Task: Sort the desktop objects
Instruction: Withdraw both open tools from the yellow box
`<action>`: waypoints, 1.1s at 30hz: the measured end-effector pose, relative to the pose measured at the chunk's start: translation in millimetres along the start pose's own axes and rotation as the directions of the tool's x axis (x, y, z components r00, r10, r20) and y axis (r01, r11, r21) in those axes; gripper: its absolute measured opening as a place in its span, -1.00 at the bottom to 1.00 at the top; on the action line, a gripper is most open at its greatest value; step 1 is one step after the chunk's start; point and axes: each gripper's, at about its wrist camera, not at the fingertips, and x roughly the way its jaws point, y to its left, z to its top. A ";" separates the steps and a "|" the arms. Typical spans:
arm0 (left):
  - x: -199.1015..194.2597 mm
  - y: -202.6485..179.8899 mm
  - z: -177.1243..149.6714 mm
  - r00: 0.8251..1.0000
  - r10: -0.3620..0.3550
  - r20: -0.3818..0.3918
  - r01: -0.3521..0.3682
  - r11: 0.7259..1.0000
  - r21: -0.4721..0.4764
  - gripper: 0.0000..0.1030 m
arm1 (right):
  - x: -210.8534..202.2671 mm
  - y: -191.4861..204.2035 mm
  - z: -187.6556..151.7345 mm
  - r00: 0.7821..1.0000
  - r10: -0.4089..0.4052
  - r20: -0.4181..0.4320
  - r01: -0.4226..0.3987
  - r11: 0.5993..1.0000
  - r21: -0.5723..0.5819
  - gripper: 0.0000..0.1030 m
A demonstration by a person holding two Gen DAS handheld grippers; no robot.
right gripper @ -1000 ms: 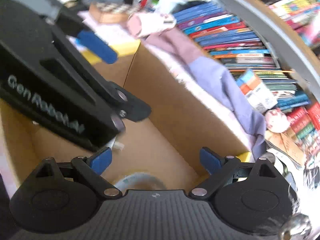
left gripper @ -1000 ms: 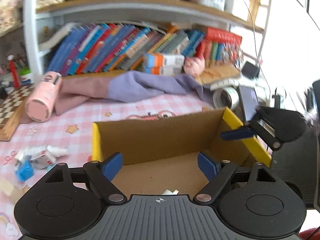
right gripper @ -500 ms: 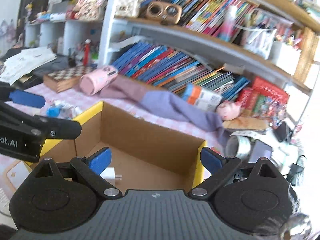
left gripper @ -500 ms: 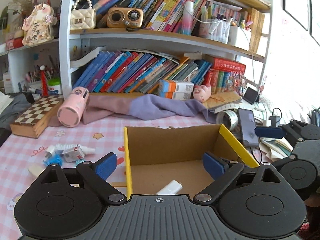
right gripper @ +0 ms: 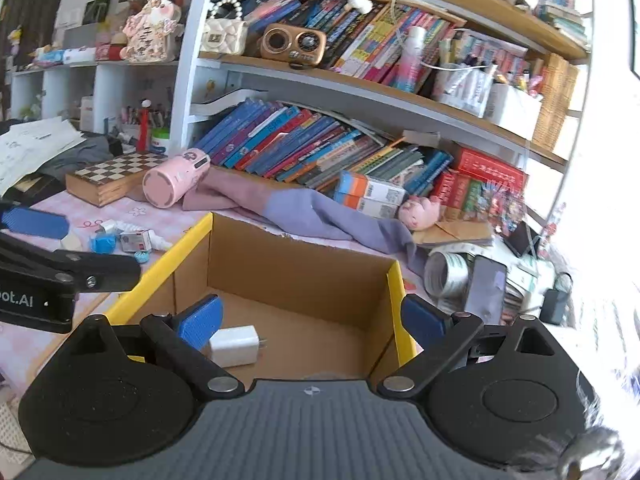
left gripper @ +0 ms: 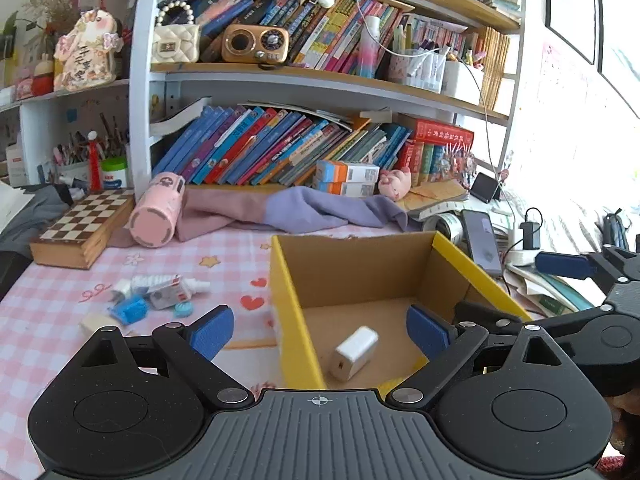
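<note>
Cardboard box [left gripper: 360, 276] below both grippers, angled down, jaws apparently wide.

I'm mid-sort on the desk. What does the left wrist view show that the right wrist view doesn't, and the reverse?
Only the left wrist view: red heart prints on the pink checked tablecloth, left of the box.

Only the right wrist view: white papers at far left, and the two metal prongs of the white plug-in charger.

Both: the open cardboard box with yellow flaps, the charger inside it, and the pink cylindrical flask lying on its side.
</note>
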 end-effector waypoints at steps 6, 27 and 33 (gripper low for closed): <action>-31.4 21.2 -15.8 0.999 0.042 0.027 -0.042 0.999 -0.004 0.85 | -34.9 28.6 -15.8 0.992 -0.113 0.057 0.111 0.993 0.029 0.85; -86.6 83.6 -77.0 0.986 0.108 -0.129 -0.107 0.994 0.011 0.92 | -70.5 111.5 -58.5 0.985 -0.026 -0.173 0.055 0.984 0.168 0.84; -91.8 96.4 -84.0 0.980 0.133 -0.150 -0.135 0.991 -0.006 0.92 | -68.3 120.7 -59.4 0.976 0.062 -0.208 -0.018 0.978 0.210 0.71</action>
